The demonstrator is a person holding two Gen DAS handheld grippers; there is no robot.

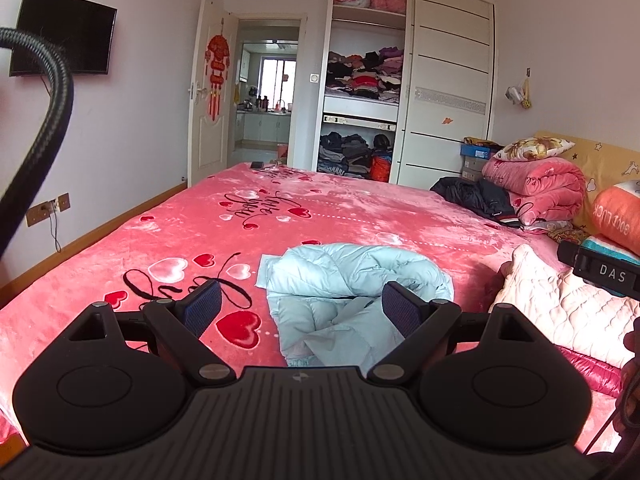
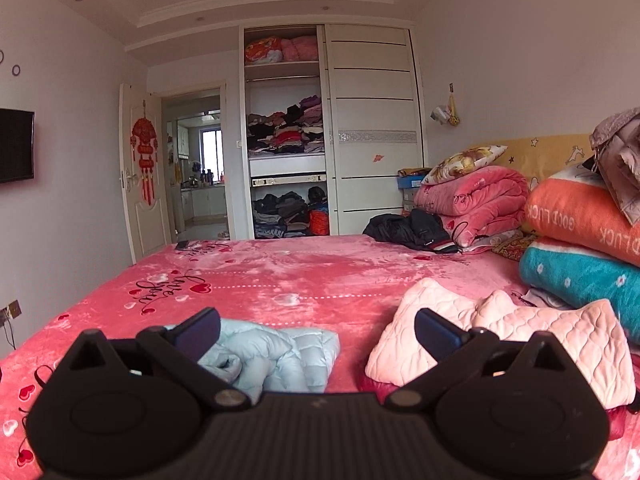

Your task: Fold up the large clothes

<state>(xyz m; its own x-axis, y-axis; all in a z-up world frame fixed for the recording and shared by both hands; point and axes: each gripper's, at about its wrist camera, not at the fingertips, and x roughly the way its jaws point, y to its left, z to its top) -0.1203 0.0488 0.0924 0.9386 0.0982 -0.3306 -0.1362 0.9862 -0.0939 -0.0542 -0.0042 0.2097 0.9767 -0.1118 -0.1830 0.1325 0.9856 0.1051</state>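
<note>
Two views. Left wrist: left gripper (image 1: 300, 304) spread wide, empty, over light-blue puffer jacket (image 1: 352, 280), crumpled on red bedspread (image 1: 320, 208). Jacket probably light, soft, slippery; pinch hem edge. Right wrist: right gripper (image 2: 316, 330) spread wide, empty; jacket (image 2: 276, 356) low-left of it.
</note>
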